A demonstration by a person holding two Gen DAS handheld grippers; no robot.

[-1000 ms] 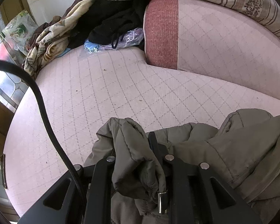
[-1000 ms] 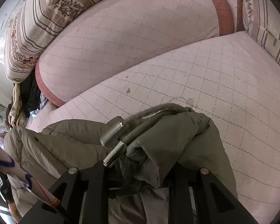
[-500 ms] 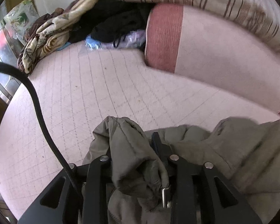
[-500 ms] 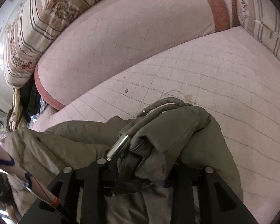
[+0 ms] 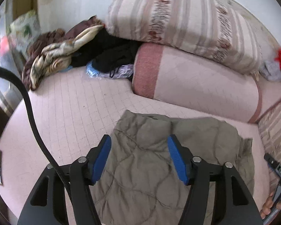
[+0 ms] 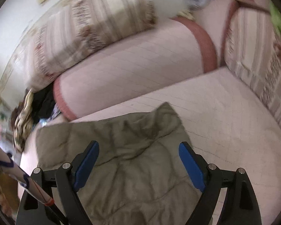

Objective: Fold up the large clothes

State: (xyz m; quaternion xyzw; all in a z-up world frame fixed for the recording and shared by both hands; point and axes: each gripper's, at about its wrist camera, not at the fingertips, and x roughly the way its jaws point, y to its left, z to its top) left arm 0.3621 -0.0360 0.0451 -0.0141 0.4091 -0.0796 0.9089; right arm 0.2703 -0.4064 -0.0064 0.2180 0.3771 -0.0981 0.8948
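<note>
Both grippers have just been opening and nothing is between their jaws: the left gripper [image 5: 139,157] stands with its blue pads [image 5: 101,159] apart over the olive quilted jacket [image 5: 159,159], and the right gripper [image 6: 138,166] stands wider still, its pads clear of the cloth below. The jacket lies spread on the pink quilted bed [image 5: 69,108], below and ahead of both grippers, its far edge short of the pink bolster [image 5: 196,82] and the striped pillow [image 5: 178,22] stacked on it. Judged from this, a fold has been laid and the step in hand is the release and withdrawal before the next grasp. To do it well, each gripper should lift straight off so that no pad drags the top layer; the padded fabric looks springy and is likely to creep open if disturbed. The far right corner [image 6: 166,106] peaks upward and the far edge is uneven, so it merits squaring before a further fold. The next grasp is best taken at two matching points on one edge, through all layers. The black cable [image 5: 28,101] left of the left gripper should be kept off the cloth. The heap of clothes [image 5: 65,50] beyond lies well apart and poses no obstruction.
</note>
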